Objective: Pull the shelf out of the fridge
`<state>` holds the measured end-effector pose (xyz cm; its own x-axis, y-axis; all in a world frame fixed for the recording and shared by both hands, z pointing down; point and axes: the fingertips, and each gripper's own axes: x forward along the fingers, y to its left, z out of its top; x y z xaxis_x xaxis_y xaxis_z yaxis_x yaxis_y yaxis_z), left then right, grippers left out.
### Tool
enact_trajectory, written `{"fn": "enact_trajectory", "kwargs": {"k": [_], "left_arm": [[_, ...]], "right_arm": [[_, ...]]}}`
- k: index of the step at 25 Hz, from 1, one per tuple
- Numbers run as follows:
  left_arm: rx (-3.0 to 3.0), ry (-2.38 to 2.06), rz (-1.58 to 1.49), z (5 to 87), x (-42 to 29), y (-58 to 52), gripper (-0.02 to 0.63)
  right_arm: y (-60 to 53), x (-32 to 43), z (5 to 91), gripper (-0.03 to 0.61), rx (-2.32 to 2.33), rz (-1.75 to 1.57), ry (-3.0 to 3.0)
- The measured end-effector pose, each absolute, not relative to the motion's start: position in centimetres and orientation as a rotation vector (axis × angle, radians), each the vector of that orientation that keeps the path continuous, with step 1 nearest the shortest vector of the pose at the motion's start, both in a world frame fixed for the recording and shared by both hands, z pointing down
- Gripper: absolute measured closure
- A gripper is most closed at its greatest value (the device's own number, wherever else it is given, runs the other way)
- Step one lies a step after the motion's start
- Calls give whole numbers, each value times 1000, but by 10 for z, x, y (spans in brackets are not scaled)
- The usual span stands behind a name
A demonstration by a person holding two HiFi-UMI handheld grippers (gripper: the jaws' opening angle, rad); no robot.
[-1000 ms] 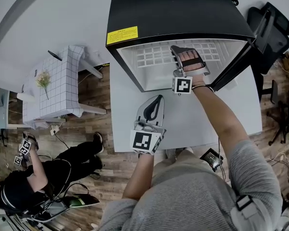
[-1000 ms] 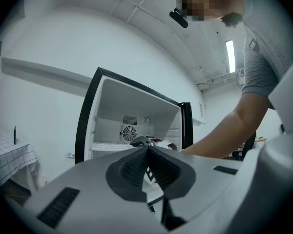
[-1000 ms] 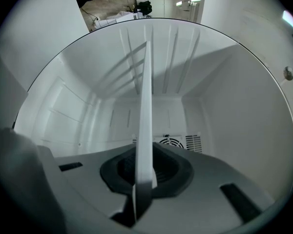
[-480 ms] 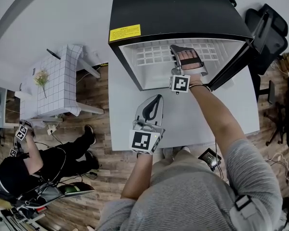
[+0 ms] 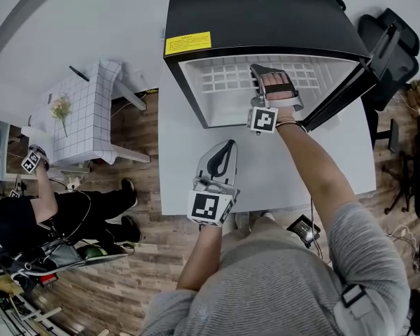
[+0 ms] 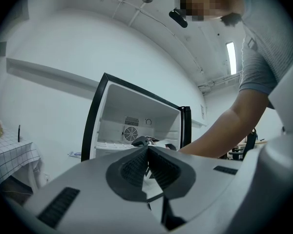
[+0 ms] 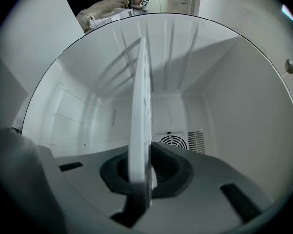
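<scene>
The white table [image 5: 182, 163] carries the black fridge [image 5: 266, 12], ahead of the left gripper's [image 5: 227, 145] jaws; its bare shelf [image 7: 140, 106] runs between the right gripper's [image 7: 141, 172] jaws.

The top of the fridge [image 5: 266, 19] hides the rear of the shelf [image 5: 224, 79]; the right gripper [image 5: 262, 72] and the hand [image 5: 274, 86] holding it cover part of its front. Print on the yellow label [image 5: 187, 43] is too small to read.

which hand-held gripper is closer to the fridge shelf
Right. The right hand-held gripper is clamped on the shelf inside the fridge; the left hand-held gripper hangs shut outside, in front of it.
</scene>
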<state>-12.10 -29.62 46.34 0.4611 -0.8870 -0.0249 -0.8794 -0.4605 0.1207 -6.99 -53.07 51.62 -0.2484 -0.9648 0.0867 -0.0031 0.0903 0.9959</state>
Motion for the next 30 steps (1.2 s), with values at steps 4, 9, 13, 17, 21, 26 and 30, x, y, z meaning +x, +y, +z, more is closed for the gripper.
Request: {"fn": "enact_trajectory", "kwargs": {"k": [4, 9, 13, 17, 21, 26, 30], "left_arm": [[2599, -1592, -134, 461, -124, -295, 603], [2603, -1601, -139, 459, -126, -295, 603], [2606, -1592, -141, 458, -124, -295, 603], [2610, -1586, -138, 455, -122, -294, 603], [2616, -1585, -139, 453, -122, -292, 603], [2613, -1579, -134, 455, -121, -290, 603], [2618, -1572, -135, 454, -119, -288, 603]], "right_arm": [[-525, -72, 516, 544, 1024, -1300, -1487], [-523, -69, 516, 544, 1018, -1313, -1447], [-522, -69, 517, 544, 1013, -1303, -1452], [-518, -68, 517, 543, 1012, -1298, -1454], [-513, -69, 516, 543, 1014, -1293, -1457], [-507, -68, 517, 543, 1013, -1288, -1467], [-502, -69, 517, 543, 1010, -1287, -1476]]}}
